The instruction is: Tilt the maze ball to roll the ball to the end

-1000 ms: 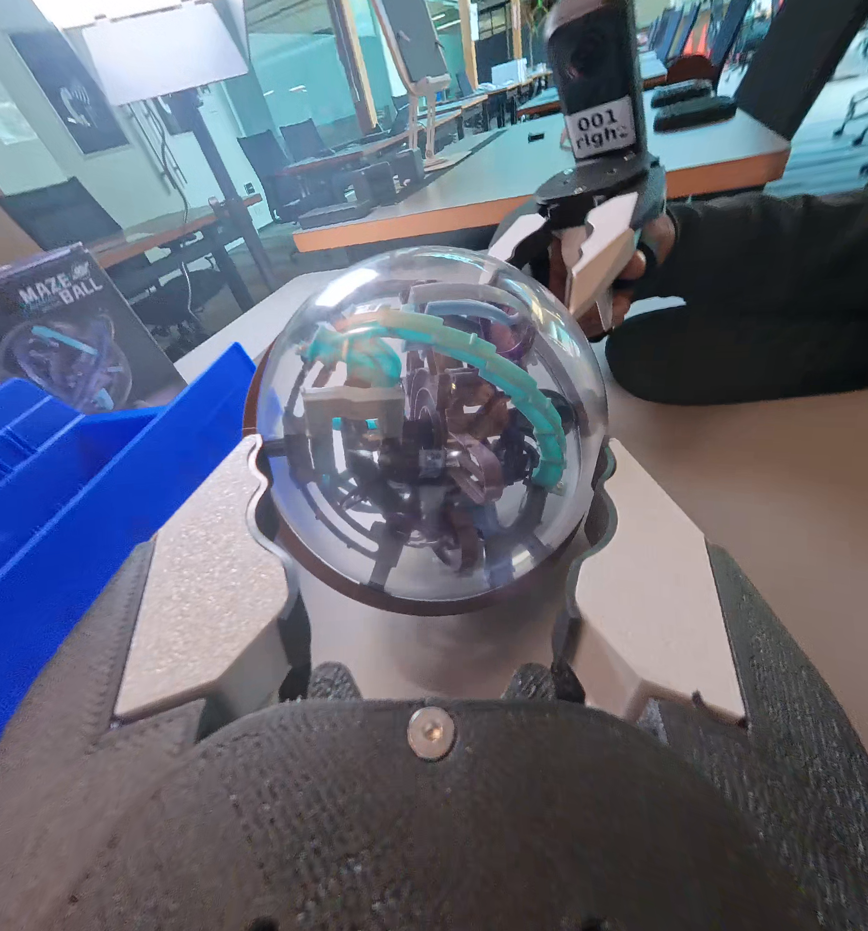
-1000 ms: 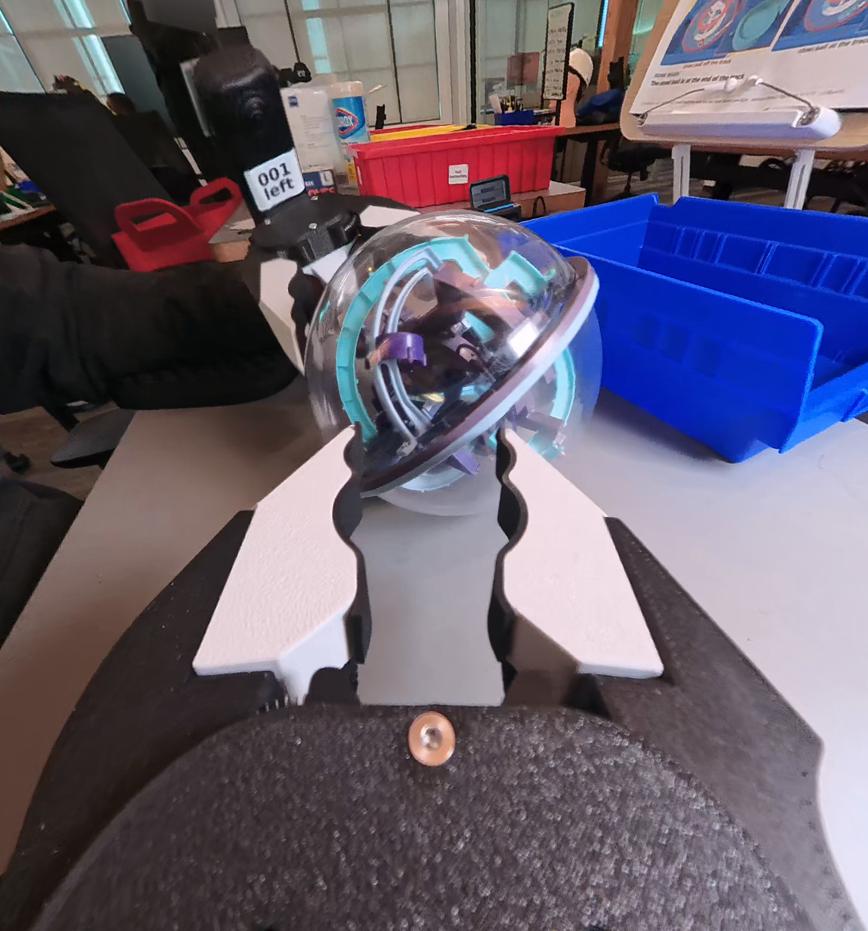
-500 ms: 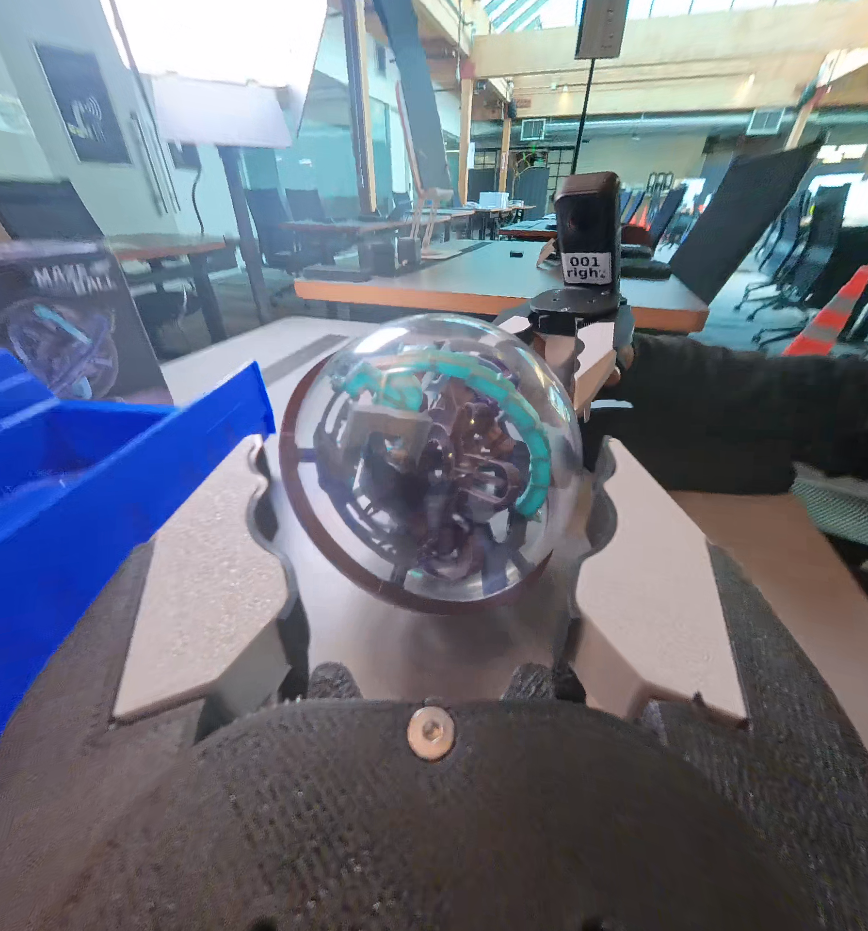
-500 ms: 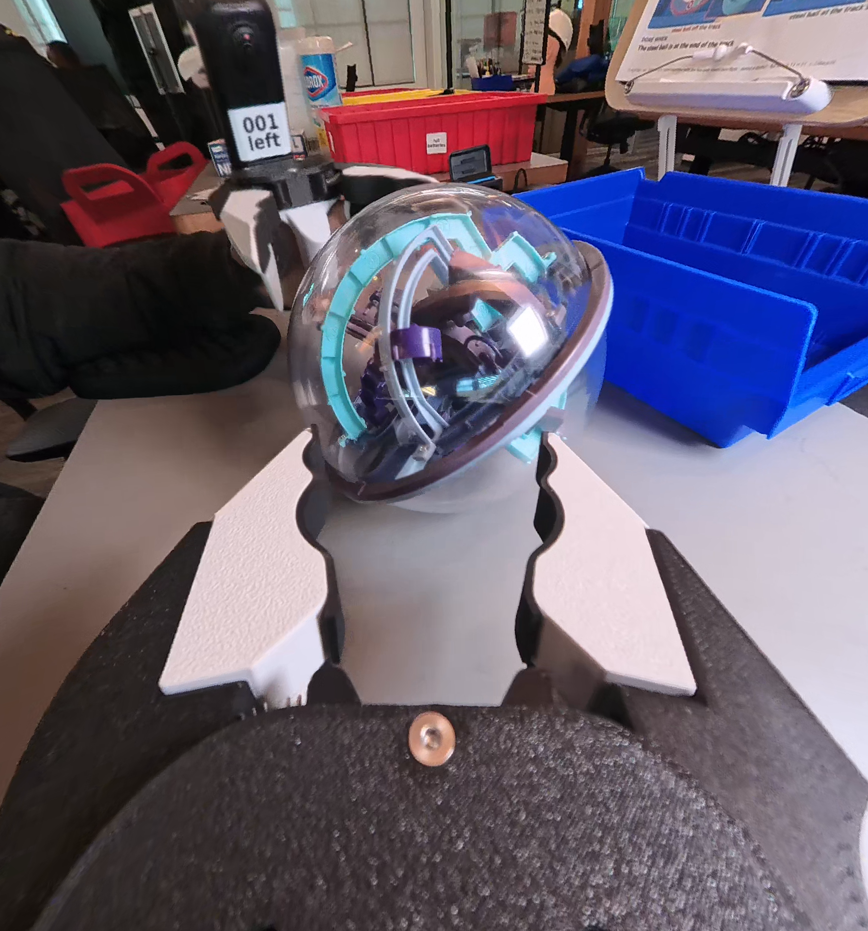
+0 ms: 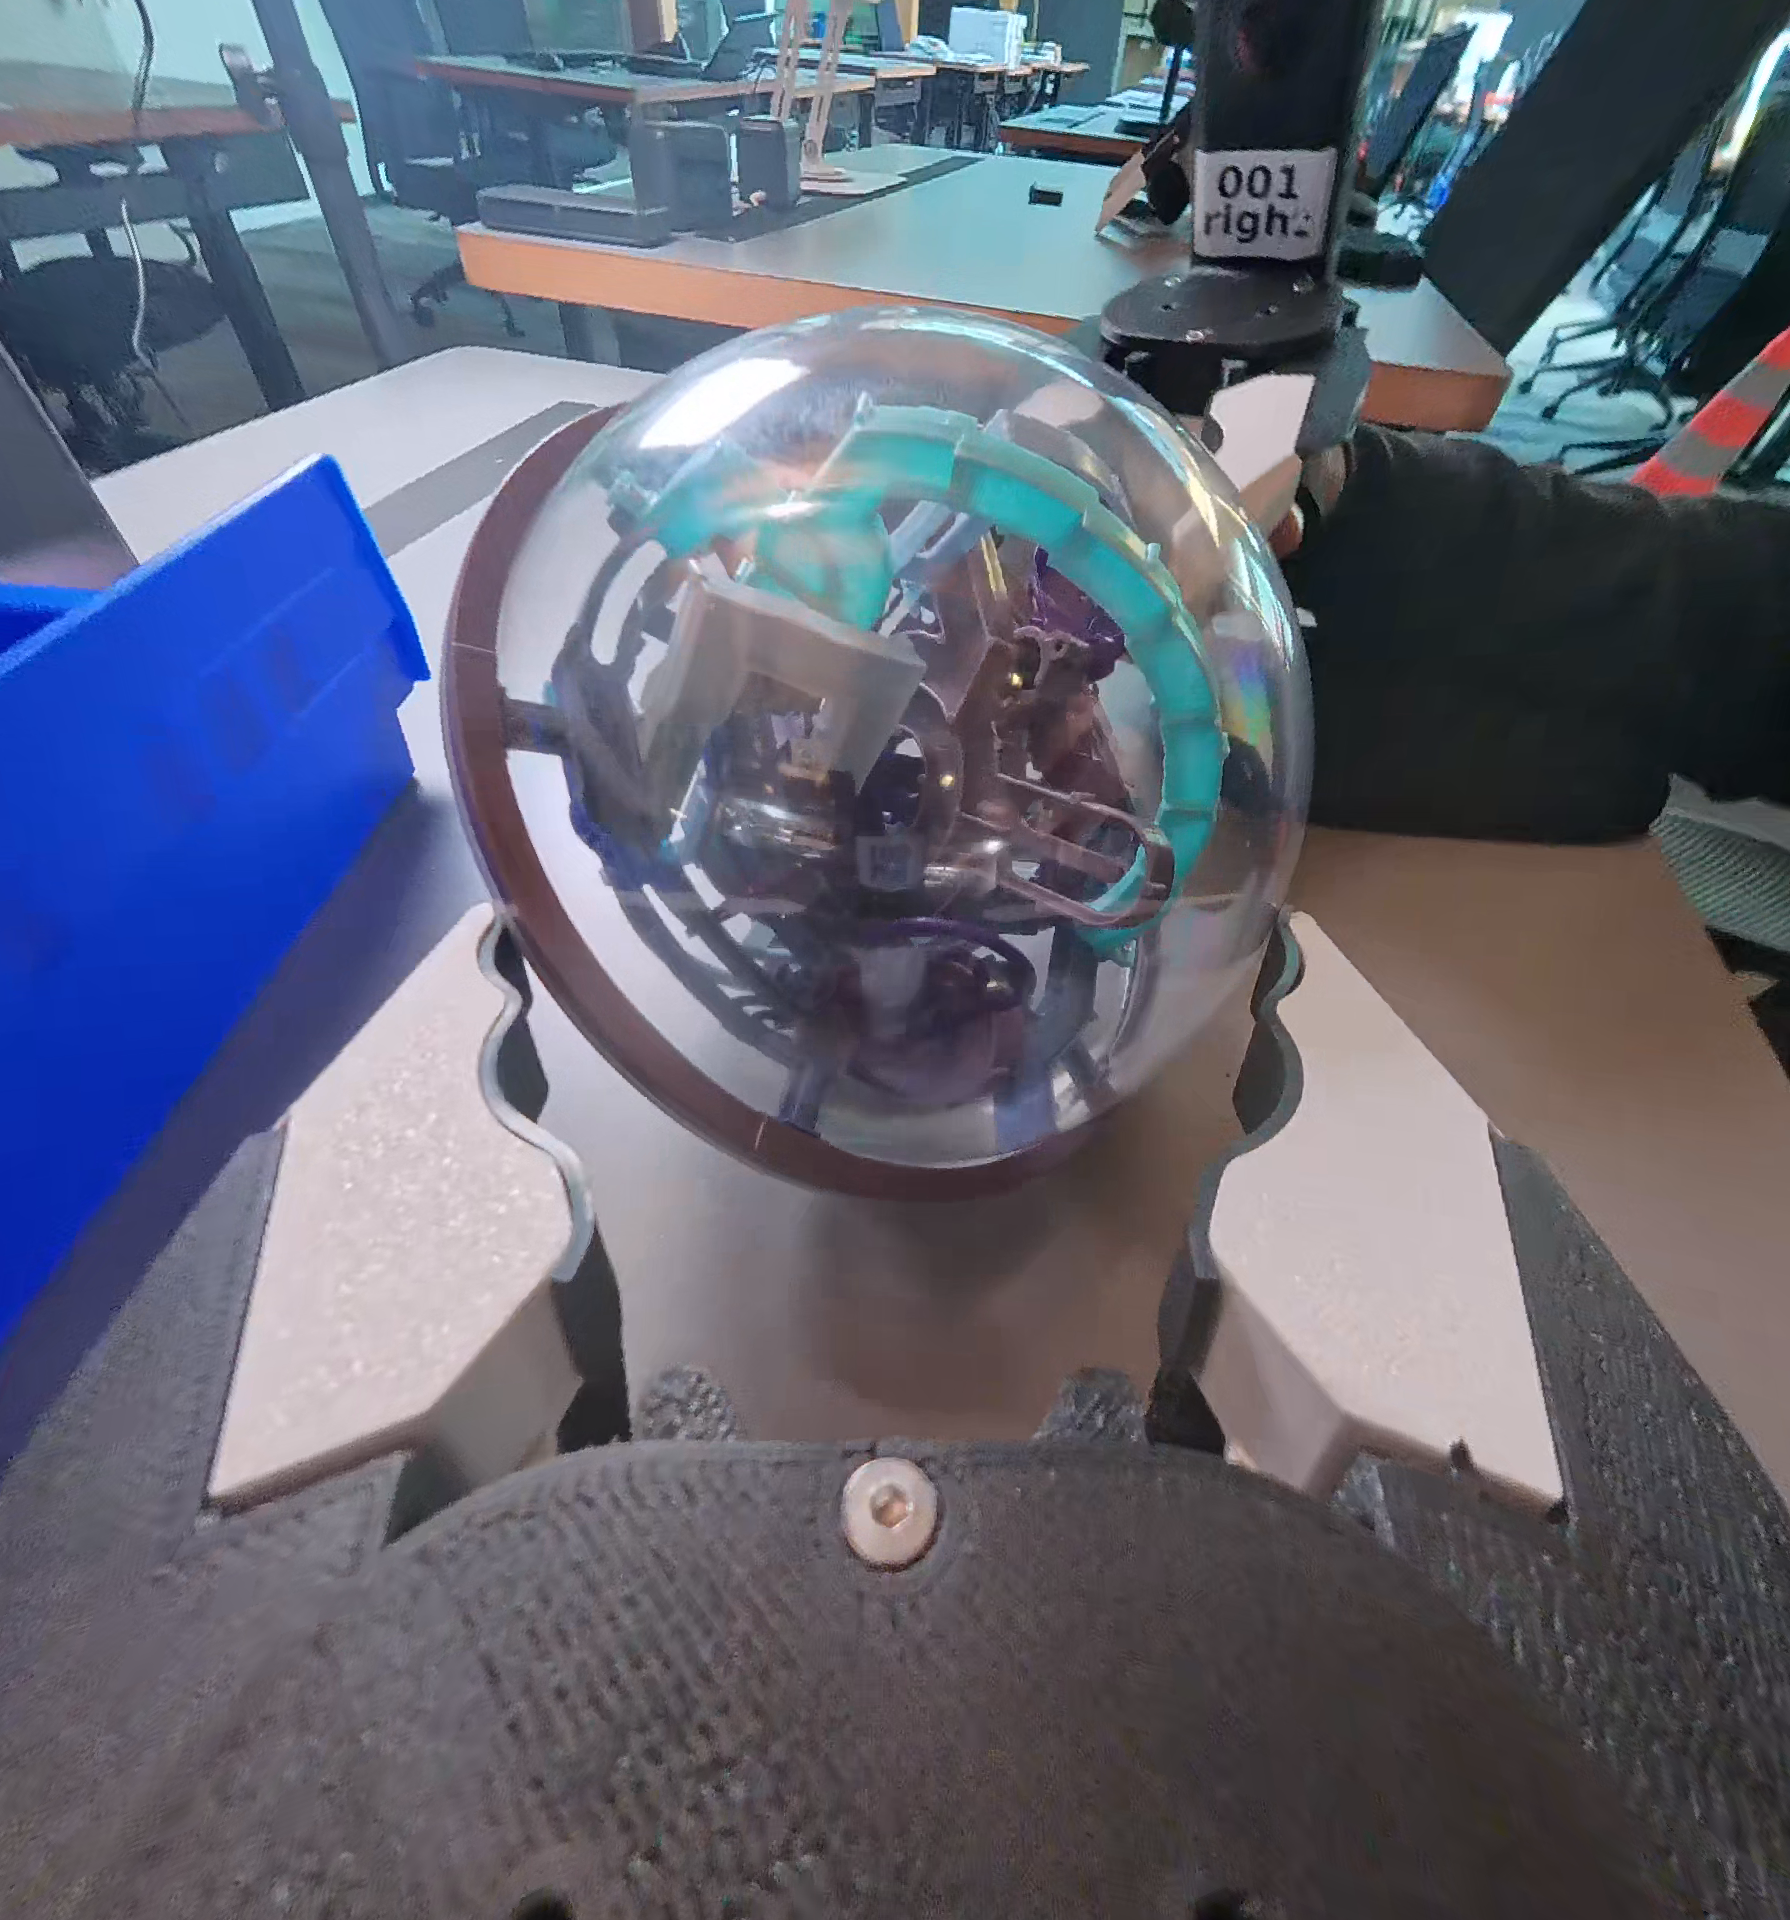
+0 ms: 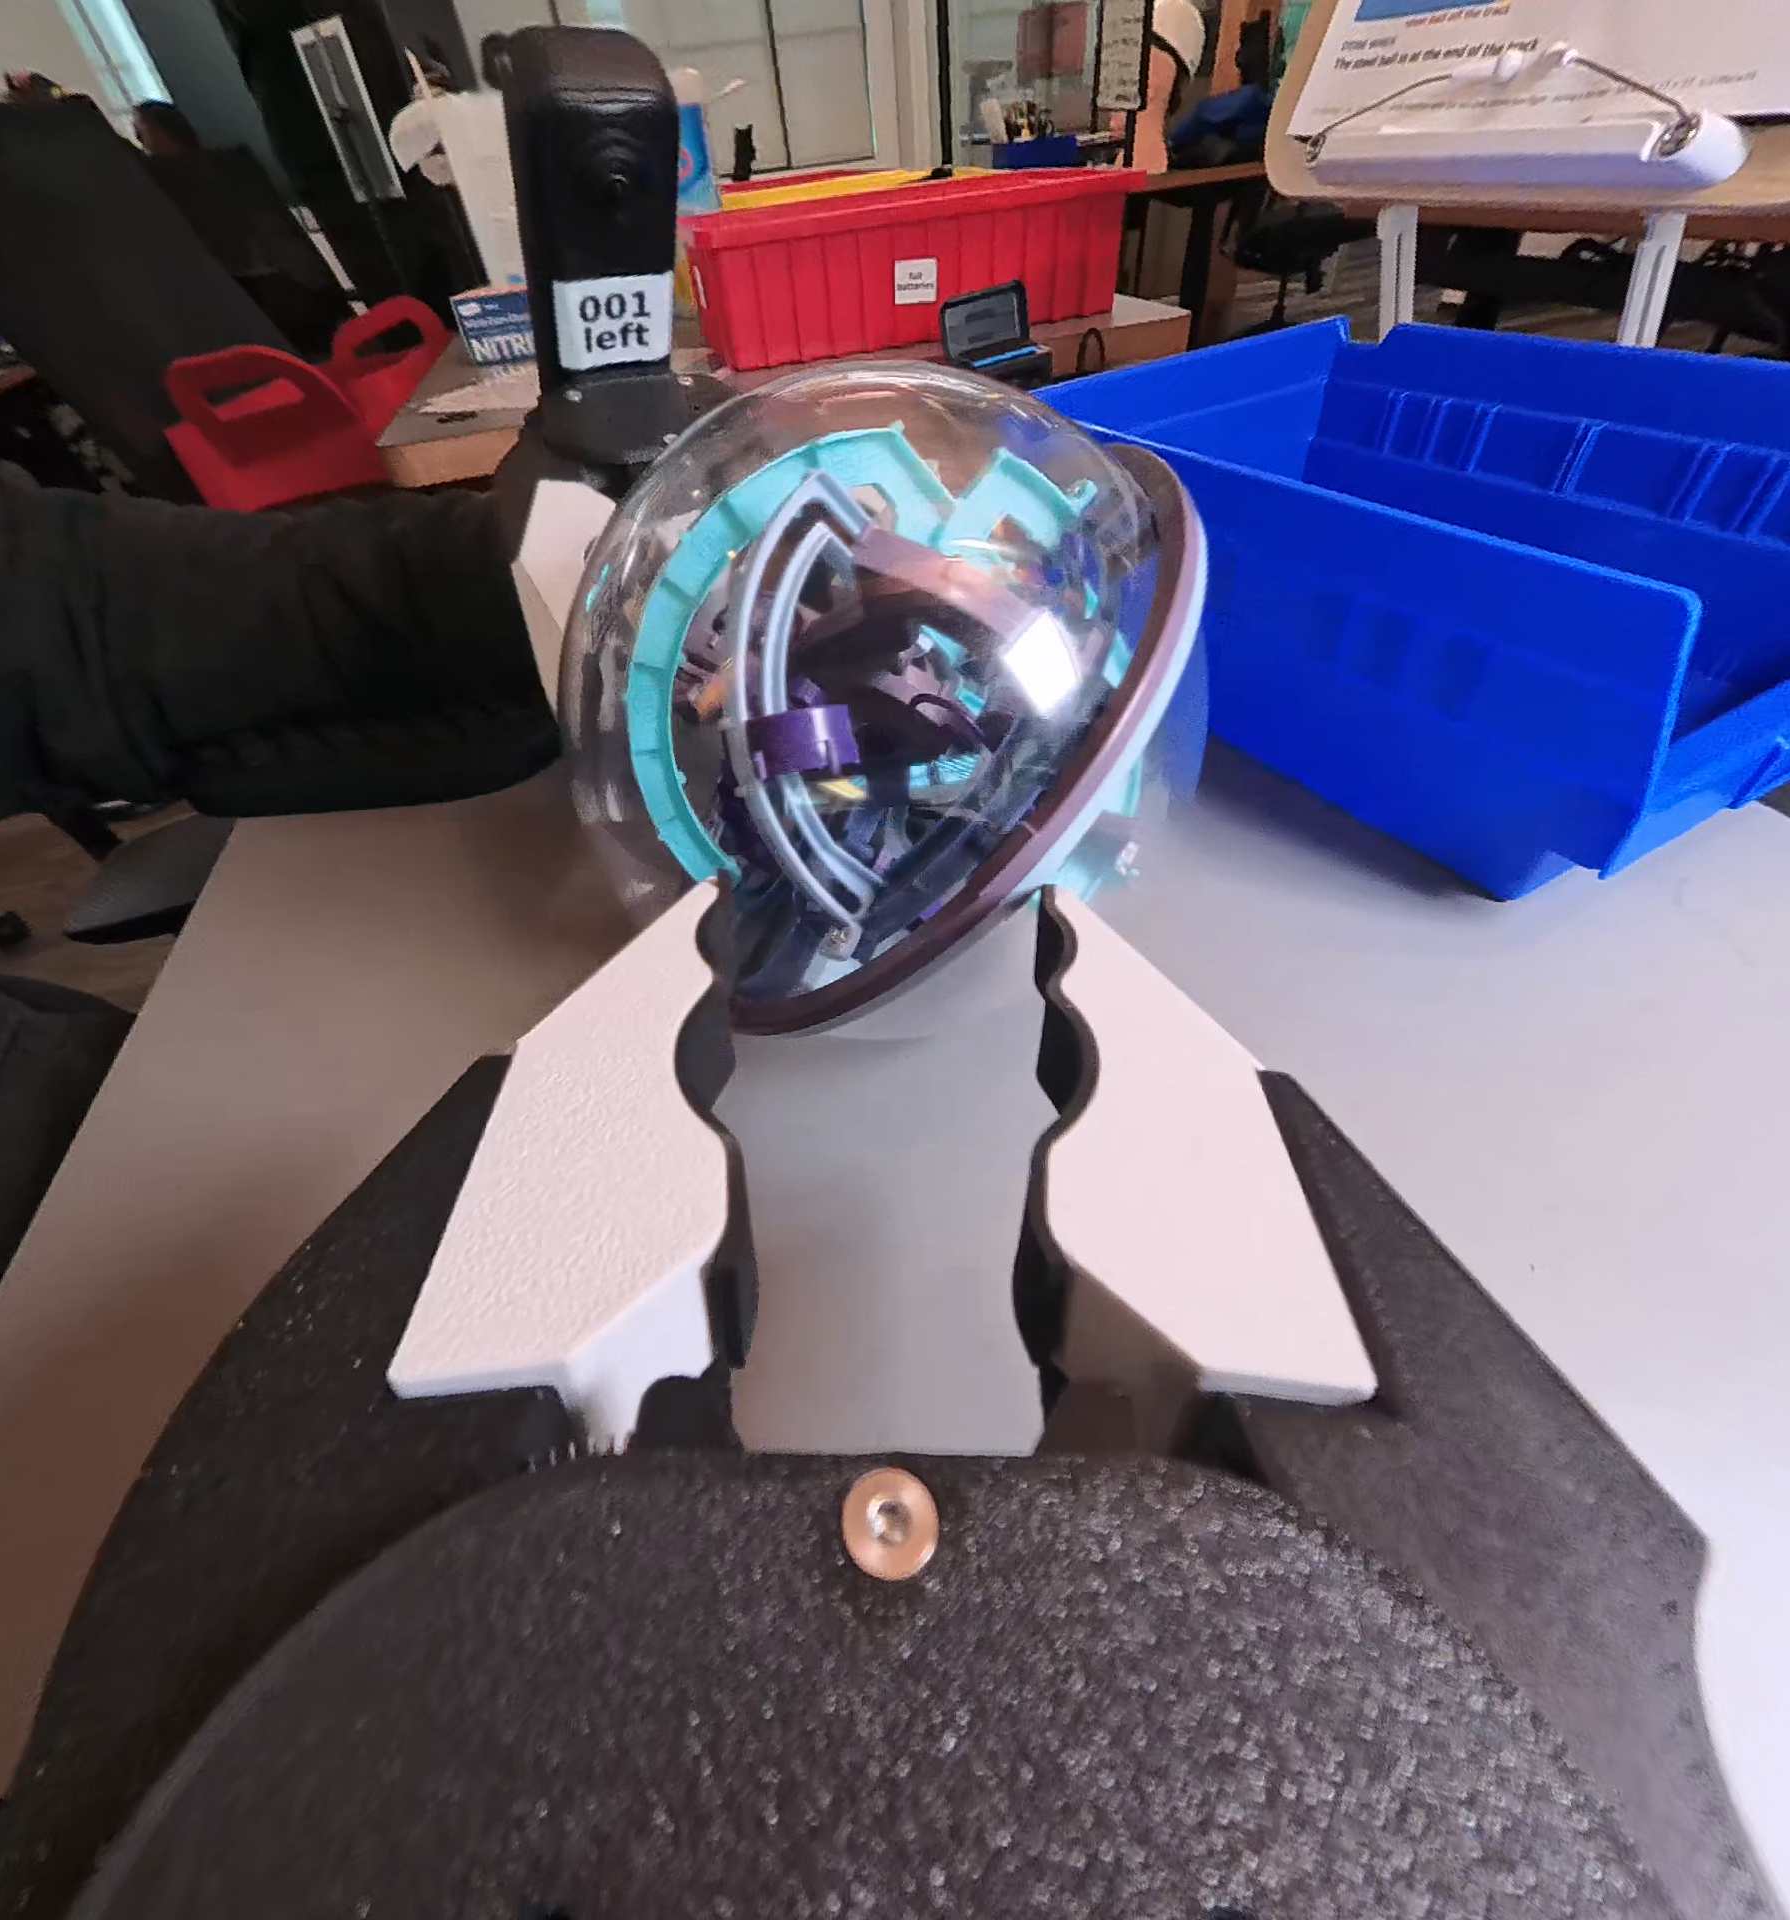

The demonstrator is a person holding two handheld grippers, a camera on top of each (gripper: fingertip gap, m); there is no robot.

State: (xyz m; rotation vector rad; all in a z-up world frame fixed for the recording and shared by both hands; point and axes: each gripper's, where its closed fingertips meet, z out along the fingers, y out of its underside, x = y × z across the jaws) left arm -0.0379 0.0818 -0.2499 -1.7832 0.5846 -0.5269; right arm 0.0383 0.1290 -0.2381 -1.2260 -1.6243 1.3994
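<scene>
Maze ball [image 5: 875, 748] held up between two grippers, mid-tilt above the table [image 6: 1493, 1091].

The clear sphere is clasped on opposite sides: the left gripper [image 5: 886, 935] has its fingers [image 5: 423, 1091] set wide and pressed against the sphere's flanks, and the right gripper [image 6: 875, 914] is closed on its lower part, with the dark seam ring caught between the fingers [image 6: 600, 1122]. The sphere is carried tilted, its ring running diagonally, just beside the blue bin [image 6: 1493, 623]. The step in hand is judged to be the tilting itself, with the run not yet finished; the small steel ball cannot be picked out among the teal and purple tracks. A slow, small rotation by both grippers together is called for next, so that the steel ball is kept on its track and the smooth shell is not let slip.
</scene>
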